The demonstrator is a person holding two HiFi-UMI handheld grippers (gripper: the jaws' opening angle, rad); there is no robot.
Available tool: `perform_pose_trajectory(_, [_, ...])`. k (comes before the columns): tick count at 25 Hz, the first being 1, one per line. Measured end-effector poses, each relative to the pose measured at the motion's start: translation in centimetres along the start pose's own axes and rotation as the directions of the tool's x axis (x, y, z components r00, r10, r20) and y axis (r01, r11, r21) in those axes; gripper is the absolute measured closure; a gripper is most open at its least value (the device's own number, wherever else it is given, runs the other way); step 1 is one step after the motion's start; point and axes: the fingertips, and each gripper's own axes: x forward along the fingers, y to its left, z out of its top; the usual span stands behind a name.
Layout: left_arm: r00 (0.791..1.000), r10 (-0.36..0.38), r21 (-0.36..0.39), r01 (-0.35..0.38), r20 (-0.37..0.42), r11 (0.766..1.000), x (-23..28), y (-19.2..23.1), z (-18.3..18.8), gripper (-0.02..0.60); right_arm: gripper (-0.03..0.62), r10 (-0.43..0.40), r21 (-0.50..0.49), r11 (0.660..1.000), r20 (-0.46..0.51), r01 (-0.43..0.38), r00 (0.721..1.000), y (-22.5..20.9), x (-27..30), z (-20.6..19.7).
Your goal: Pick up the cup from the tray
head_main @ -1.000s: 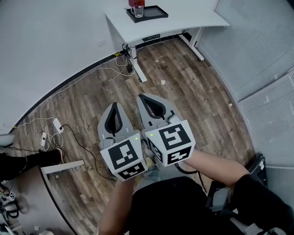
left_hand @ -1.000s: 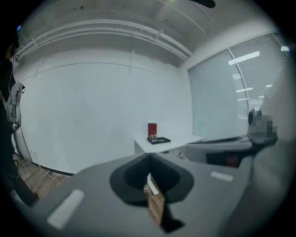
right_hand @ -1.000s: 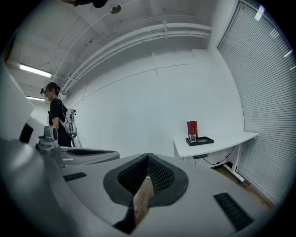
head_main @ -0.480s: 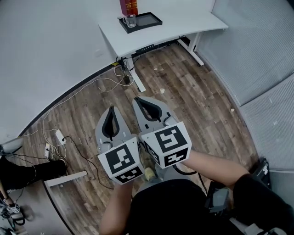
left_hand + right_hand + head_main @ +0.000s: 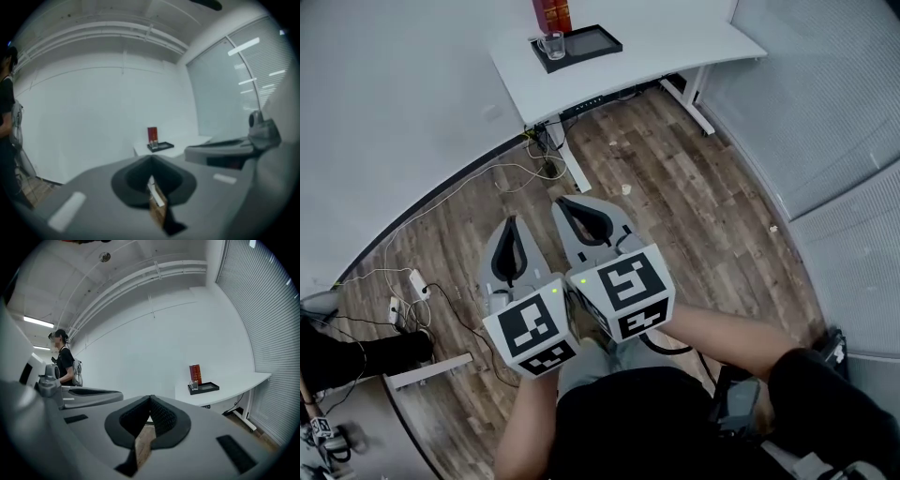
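Observation:
A clear glass cup [image 5: 550,44] stands at the left end of a black tray [image 5: 586,43] on a white table [image 5: 666,42], far ahead of me across the wooden floor. A red box [image 5: 550,13] stands just behind the cup. My left gripper [image 5: 508,223] and right gripper [image 5: 565,202] are held side by side at waist height, both shut with nothing between the jaws. The right gripper view shows the cup [image 5: 194,386] and tray [image 5: 205,388] far beyond the shut gripper [image 5: 150,398]. In the left gripper view the tray [image 5: 161,146] is small and distant past the shut gripper [image 5: 151,160].
Cables and a power strip [image 5: 417,255] lie on the floor at the left, near the curved wall. A table leg [image 5: 572,171] stands between me and the tray. Another person [image 5: 64,363] stands at the left. Blinds [image 5: 834,103] cover the right side.
The table with the tray has shifted left in the head view. Both grippers have drifted left and slightly down in the frame, still shut and side by side.

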Motion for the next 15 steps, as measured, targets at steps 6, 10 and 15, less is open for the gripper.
perform_pose_trajectory(6, [1.0, 0.015, -0.005, -0.015, -0.008, 1.0, 0.9, -0.5, 0.0, 0.578, 0.583, 0.016, 0.009, 1.0, -0.005, -0.016, 1.0, -0.9, 0.4, 0.0])
perform_pose_trajectory(10, [1.0, 0.008, -0.008, -0.008, -0.011, 1.0, 1.9, -0.3, 0.0, 0.578, 0.583, 0.008, 0.013, 1.0, -0.009, -0.008, 1.0, -1.5, 1.2, 0.1])
perform_pose_trajectory(15, [1.0, -0.001, -0.019, 0.0, -0.022, 1.0, 3.6, 0.5, 0.0, 0.578, 0.583, 0.0, 0.007, 1.0, -0.018, 0.0, 1.0, -2.0, 3.0, 0.2])
